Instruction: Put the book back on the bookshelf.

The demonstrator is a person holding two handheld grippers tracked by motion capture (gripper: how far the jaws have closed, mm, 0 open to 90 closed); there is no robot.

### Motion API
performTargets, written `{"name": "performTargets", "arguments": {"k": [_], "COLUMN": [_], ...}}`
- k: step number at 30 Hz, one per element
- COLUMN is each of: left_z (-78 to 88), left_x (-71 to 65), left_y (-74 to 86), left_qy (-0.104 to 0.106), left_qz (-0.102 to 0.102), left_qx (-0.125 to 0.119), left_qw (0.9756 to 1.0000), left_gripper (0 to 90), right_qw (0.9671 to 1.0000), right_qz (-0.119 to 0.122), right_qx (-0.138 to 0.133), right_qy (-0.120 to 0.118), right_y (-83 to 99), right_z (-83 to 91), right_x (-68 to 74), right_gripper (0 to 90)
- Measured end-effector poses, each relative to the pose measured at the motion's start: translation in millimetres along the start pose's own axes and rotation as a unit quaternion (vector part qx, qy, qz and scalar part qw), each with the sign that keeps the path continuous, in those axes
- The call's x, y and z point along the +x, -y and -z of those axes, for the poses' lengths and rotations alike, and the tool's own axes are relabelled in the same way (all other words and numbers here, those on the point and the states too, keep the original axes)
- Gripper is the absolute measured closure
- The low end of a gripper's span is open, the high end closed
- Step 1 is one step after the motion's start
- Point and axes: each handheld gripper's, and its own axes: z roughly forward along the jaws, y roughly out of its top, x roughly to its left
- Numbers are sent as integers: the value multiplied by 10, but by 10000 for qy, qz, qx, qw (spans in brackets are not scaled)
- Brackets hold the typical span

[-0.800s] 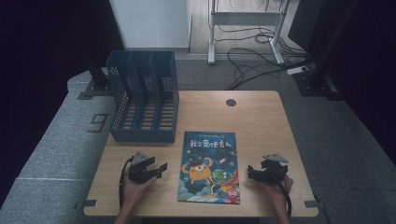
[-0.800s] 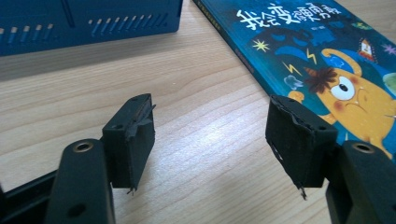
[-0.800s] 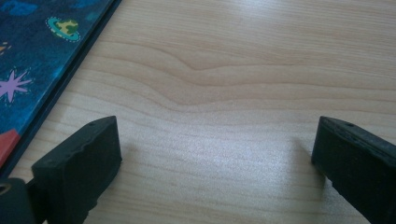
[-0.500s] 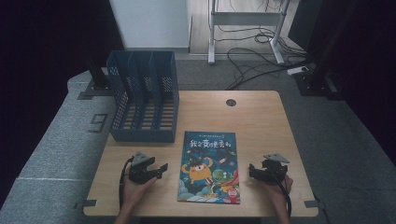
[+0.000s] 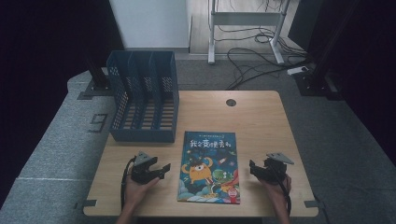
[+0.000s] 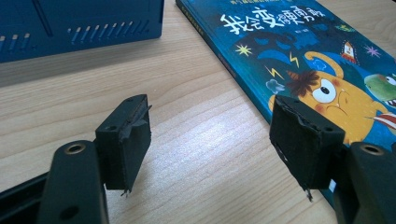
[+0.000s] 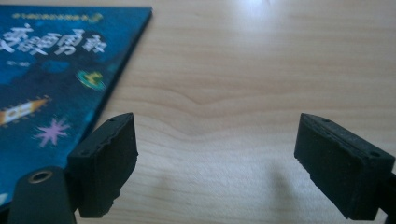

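While jaws gape: one book [image 5: 209, 167], one file rack [image 5: 143, 95], two grippers.

Desk [image 5: 261, 116] showing pale wood grain with a smooth, faintly shining finish, book [image 5: 210, 165] wearing a glossy printed paper cover, file rack [image 5: 142, 95] looking like matt blue perforated plastic, jaws carrying matt black pads [image 6: 128, 140] fraying rough at their edges

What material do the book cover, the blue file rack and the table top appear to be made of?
Book: probably glossy printed card; its cover reflects light. File rack: likely moulded matte plastic, with slotted walls. Table: pale wood or wood-look laminate; grain lines show.
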Motion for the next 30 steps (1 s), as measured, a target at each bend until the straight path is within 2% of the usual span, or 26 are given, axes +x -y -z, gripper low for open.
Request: {"name": "performTargets", "arguments": {"k": [7, 12, 14, 22, 30], "left_z": [1, -11, -15, -33, -79], "left_x": [-8, -24, -49, -117, -188], "left_y": [5, -4, 3, 10, 18], "left_qy": [70, 106, 68, 147, 229], "left_qz": [40, 76, 59, 4, -80], "left_qx": [10, -1, -41, -26, 50], "left_qw": [10000, 9999, 10000, 9999, 9997], "left_gripper": [288, 288, 288, 288, 288], "right_qw": [9999, 9996, 9993, 9981, 9973], "right_qz": [36, 63, 45, 128, 286], "right_qx": [-146, -190, -227, -354, -294], "right_qy": [-49, -205, -307, -480, -617], "right_y": [-65, -83, -113, -178, -163], "right_z": [3, 15, 38, 82, 43], "right_x": [82, 167, 215, 342, 499], "right_gripper": [132, 141, 142, 152, 160]}}
